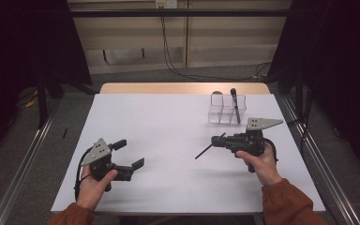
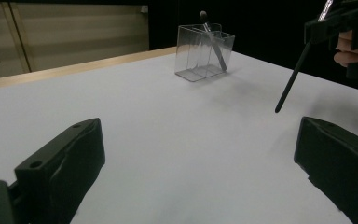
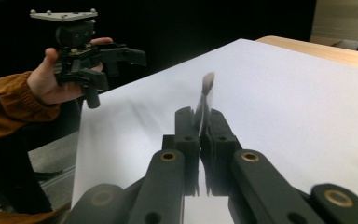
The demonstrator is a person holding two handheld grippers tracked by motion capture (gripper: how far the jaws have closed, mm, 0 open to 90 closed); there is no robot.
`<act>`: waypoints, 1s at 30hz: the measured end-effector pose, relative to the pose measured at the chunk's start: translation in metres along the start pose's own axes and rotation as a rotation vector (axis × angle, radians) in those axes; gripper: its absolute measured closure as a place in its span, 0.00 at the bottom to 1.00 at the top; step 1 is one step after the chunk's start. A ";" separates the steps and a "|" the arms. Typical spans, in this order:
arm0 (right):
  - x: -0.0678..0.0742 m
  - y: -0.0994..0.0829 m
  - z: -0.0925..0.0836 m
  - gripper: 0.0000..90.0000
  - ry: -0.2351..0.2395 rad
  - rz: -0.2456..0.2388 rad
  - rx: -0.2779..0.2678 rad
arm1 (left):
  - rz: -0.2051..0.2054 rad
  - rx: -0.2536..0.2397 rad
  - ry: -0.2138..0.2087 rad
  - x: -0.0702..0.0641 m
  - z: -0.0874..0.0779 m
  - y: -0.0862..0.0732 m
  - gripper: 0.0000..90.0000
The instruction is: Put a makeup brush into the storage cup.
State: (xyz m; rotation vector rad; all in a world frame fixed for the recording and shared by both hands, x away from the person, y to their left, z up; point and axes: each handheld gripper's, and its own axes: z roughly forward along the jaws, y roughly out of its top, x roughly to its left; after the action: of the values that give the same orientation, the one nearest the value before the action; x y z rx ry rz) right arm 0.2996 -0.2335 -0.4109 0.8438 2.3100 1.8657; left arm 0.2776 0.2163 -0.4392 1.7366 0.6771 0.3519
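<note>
Your right hand-held gripper [image 1: 217, 141] is clamping a thin black stick [image 1: 208, 148] between its closed jaws, and the stick is slanting down from the jaw tips toward the white surface [image 1: 168, 126], its lower end hanging just above it. Beyond that hand-held gripper, near the far edge, a clear plastic holder [image 1: 227, 108] is standing upright with another dark utensil [image 1: 235, 104] leaning inside it. Your left hand-held gripper [image 1: 129, 153] is hovering well apart from the stick, its jaws spread wide with nothing between them.
</note>
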 end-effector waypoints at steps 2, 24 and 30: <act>-0.001 0.000 -0.003 0.96 -0.006 0.004 0.006 | 0.006 0.010 0.018 -0.002 -0.003 -0.003 0.02; -0.016 0.009 -0.044 0.96 -0.137 0.009 -0.005 | -0.019 0.023 0.143 0.005 -0.039 -0.023 0.03; -0.024 0.011 -0.056 0.96 -0.187 0.014 -0.008 | -0.008 0.045 0.145 0.003 -0.040 -0.025 0.03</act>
State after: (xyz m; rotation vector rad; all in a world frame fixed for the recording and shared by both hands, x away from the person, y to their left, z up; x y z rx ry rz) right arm 0.3031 -0.2927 -0.3931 0.9895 2.1886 1.7190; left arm 0.2504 0.2533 -0.4524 1.7625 0.8015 0.4636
